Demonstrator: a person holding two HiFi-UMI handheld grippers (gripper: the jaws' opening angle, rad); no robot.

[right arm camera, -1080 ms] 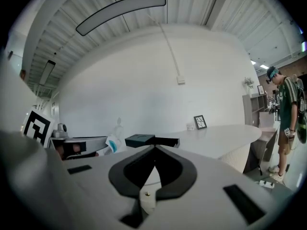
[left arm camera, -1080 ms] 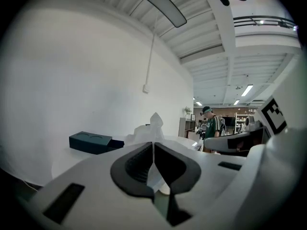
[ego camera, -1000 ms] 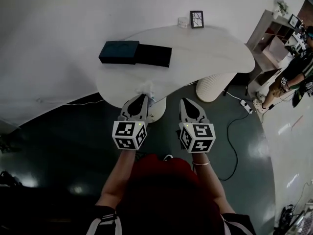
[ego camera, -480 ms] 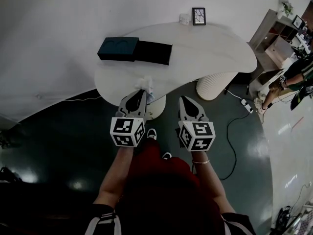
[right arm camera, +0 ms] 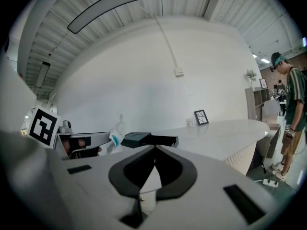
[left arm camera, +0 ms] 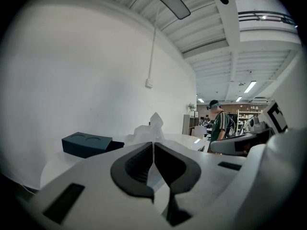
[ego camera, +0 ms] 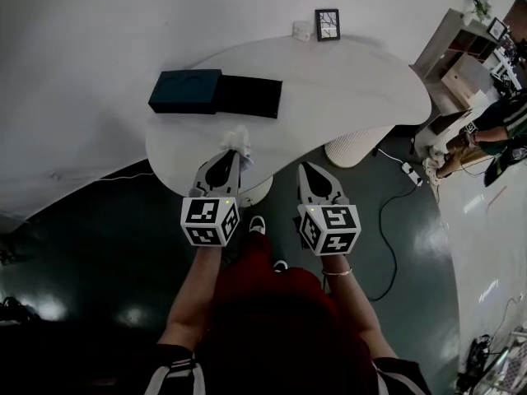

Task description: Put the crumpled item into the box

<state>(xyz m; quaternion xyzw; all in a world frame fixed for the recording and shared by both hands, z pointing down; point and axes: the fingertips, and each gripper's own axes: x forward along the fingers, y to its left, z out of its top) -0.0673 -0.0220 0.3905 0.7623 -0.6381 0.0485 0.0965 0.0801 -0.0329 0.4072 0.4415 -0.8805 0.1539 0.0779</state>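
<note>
Dark box (ego camera: 185, 91), two round hollows in its top, at the left end of the white bench (ego camera: 346, 89). Black lid (ego camera: 249, 96) lies flat, touching the box's right side.

Right of the box and nearer the person, over the bench edge: crumpled item (ego camera: 240, 139), white and filmy. Left claw (ego camera: 231, 155) is clamped on its lower part, with most of the wad sticking out past the tips. Judged very light, soft, easily squashed, perhaps slick. A pinch on a bunched fold suits it.

Further right of the box: right claw (ego camera: 305, 169), jaws together, nothing between them.
</note>
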